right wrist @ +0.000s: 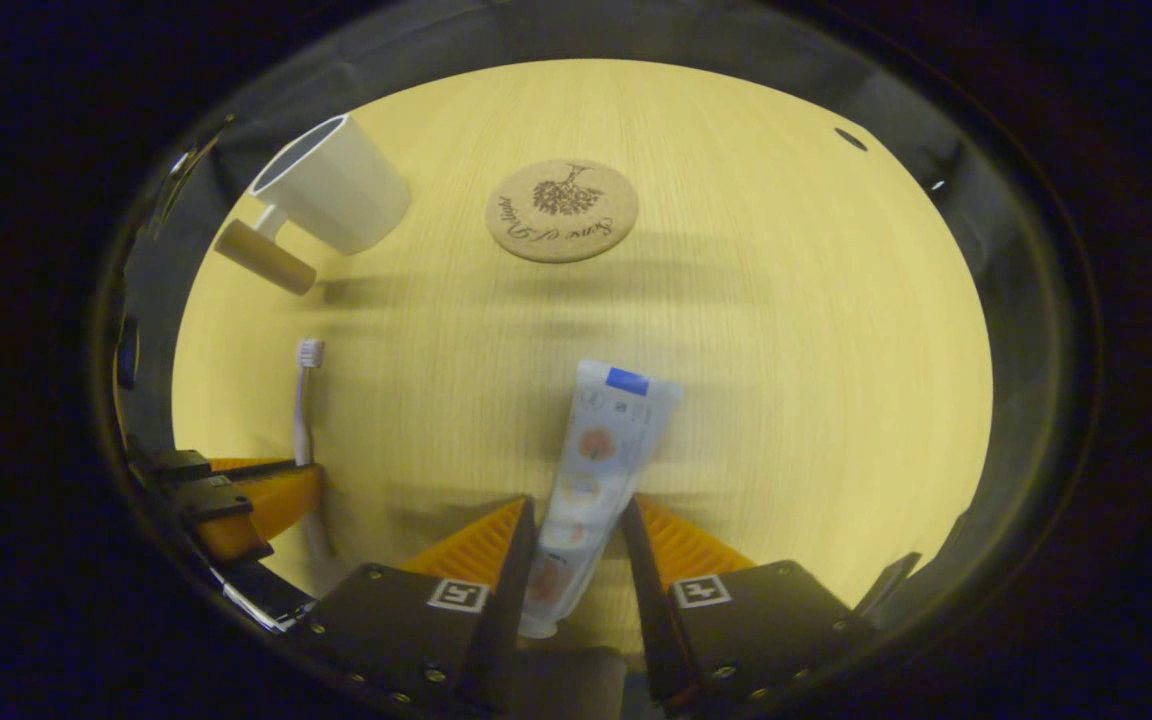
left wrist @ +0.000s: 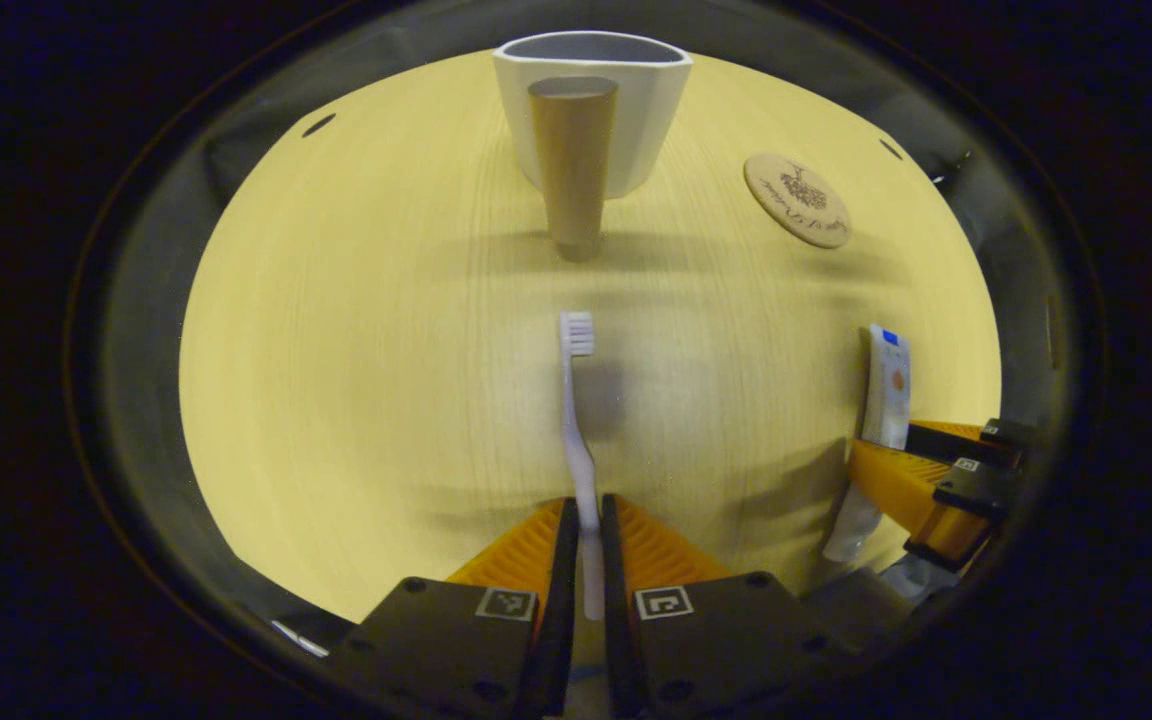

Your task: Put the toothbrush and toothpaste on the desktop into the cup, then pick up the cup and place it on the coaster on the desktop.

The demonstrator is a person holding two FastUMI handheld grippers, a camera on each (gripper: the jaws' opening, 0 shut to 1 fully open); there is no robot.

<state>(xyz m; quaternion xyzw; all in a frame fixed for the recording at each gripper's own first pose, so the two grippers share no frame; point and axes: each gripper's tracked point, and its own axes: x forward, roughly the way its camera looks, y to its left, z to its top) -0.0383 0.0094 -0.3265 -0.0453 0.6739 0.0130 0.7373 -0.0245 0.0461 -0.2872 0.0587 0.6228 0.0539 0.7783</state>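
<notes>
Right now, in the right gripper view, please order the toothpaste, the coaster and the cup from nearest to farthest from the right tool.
1. Toothpaste: between the fingers of the right tool, pointing ahead.
2. Coaster: straight ahead, flat on the desk, far beyond the tube.
3. Cup: ahead and to the left, a little farther than the coaster, its handle toward the near left.

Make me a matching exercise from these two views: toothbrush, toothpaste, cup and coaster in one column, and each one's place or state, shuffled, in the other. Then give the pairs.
Things:
1. toothbrush
2. toothpaste
3. cup
4. coaster

Places or states:
A. flat on the table, nothing on it
B. between the left gripper's fingers
C. upright at the far side, with a wooden handle
D. between the right gripper's fingers

Pairs: 1-B, 2-D, 3-C, 4-A
</notes>
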